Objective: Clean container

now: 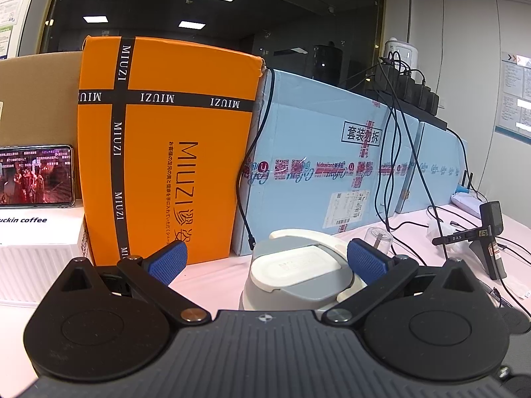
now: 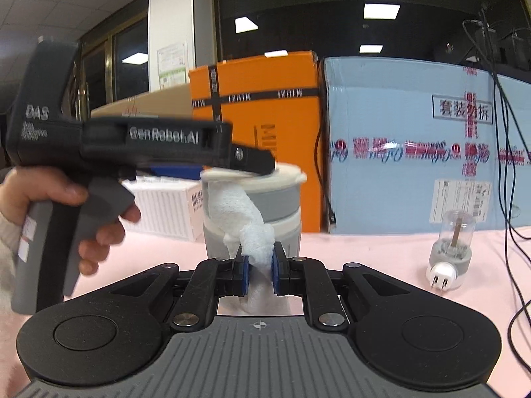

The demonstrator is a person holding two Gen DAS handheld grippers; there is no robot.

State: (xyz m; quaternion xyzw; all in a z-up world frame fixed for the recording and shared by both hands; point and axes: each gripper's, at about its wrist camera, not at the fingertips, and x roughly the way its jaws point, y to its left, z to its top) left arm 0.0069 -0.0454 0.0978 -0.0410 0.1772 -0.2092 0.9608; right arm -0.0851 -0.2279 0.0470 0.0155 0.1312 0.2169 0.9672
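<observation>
Standing along the back of the pink table (image 2: 381, 248): a pale blue carton (image 1: 332, 152), an orange box (image 1: 166, 146) and a white ribbed box (image 1: 36, 265) with a phone (image 1: 35, 175) propped on top.

Sitting on the table in front of the orange box: the container (image 2: 282, 212), grey and cream, lid (image 1: 298, 262) closed.

Hanging over the container in the left wrist view: the left gripper (image 1: 267, 258), held wide apart, gripping nothing, the right blue pad (image 1: 366, 260) just beside the lid's edge and the left pad well clear of it. Showing in the right wrist view as a black pistol-shaped tool gripped by a hand (image 2: 66, 219), its front end resting on or just above the lid; cannot tell which.

Pinching a white cloth (image 2: 245, 222): the right gripper (image 2: 258, 270), pads pressed together on the wad. Draping up from the pads against the front of the container, the cloth's upper end reaching just under the lid. Sitting directly beyond the right gripper's fingers: the container, very near.

Lying on the table off to the right of the container, well apart from both grippers: a small clear-domed plug-in device (image 2: 453, 252), tipped on its side, prongs toward the camera.

Trailing down over the blue carton and across the table: black cables (image 1: 398, 152).
</observation>
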